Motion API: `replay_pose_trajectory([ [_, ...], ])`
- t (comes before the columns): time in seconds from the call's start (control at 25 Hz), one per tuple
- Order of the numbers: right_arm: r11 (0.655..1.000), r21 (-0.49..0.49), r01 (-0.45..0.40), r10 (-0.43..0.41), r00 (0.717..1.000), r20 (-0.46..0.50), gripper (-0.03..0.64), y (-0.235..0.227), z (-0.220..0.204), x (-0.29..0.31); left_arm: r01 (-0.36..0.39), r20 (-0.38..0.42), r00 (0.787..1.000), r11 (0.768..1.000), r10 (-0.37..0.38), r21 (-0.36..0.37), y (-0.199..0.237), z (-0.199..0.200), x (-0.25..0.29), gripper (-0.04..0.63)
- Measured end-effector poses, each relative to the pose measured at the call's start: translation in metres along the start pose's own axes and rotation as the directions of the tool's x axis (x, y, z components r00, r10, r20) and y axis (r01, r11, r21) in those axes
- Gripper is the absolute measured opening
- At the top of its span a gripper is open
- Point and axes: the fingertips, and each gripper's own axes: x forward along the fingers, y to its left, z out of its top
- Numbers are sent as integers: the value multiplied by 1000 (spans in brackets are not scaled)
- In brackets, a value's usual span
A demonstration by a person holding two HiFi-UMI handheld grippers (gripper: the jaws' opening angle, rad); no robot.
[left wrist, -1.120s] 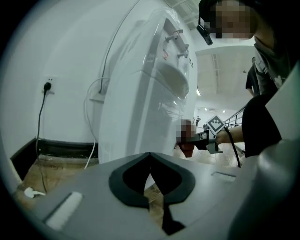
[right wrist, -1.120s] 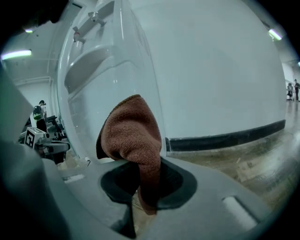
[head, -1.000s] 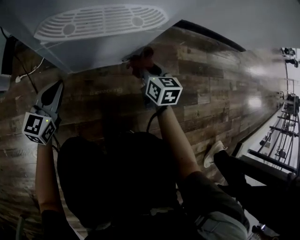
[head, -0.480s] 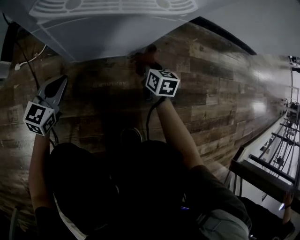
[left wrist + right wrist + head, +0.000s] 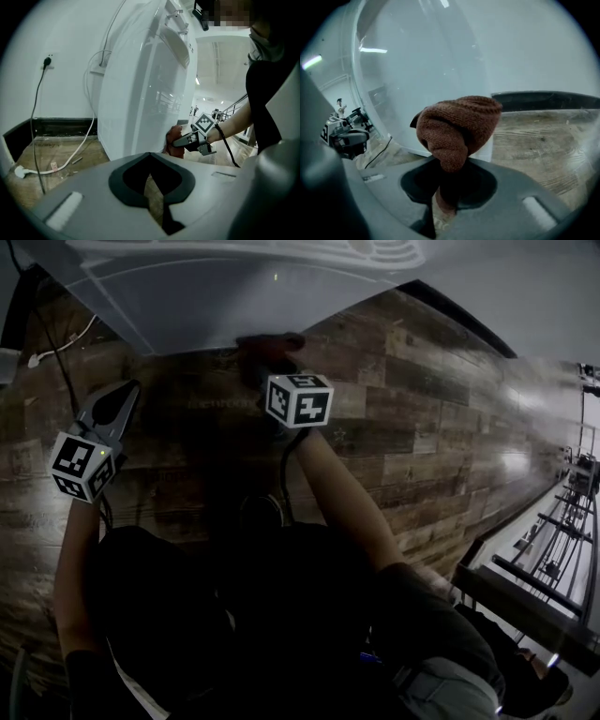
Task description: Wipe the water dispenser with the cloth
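Head view chops the water dispenser [image 5: 234,296] off up top, and the cloth [image 5: 272,345] there is just a dark smudge.

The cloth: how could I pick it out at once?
Find the tall white dispenser by the wall. At its lower edge, the right tool pinches a bunched cloth. It is rust-brown and knitted, the only soft thing against smooth white plastic.

The water dispenser [image 5: 140,93] is showing a smooth, glossy white plastic shell. At 12 o'clock from the right gripper [image 5: 445,194], the cloth [image 5: 457,126] is looking coarse-knit, brown and matt. The floor [image 5: 422,427] is showing rough-grained wood planks. Both the right and the left gripper [image 5: 153,187] are showing matt grey plastic.
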Motion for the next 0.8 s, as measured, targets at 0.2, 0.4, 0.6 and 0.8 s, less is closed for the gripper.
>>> replay_pose_trajectory([
  [0.2,979,-111,-174,168,984,-57,60,75,-5,24,-10,-5,1000,1000,10,-9,0,-2,2,17],
  [0.4,917,-224,-331,311,943,-120,60,149,1,51,-16,16,1000,1000,16,-23,-1,1,-2,17],
  [0.6,867,-243,-435,404,899,-169,60,190,4,63,-42,14,999,998,43,-44,2,-4,-12,17],
  [0.8,857,-242,-454,425,890,-166,60,194,1,48,-49,10,999,998,50,-39,3,-1,-18,17],
])
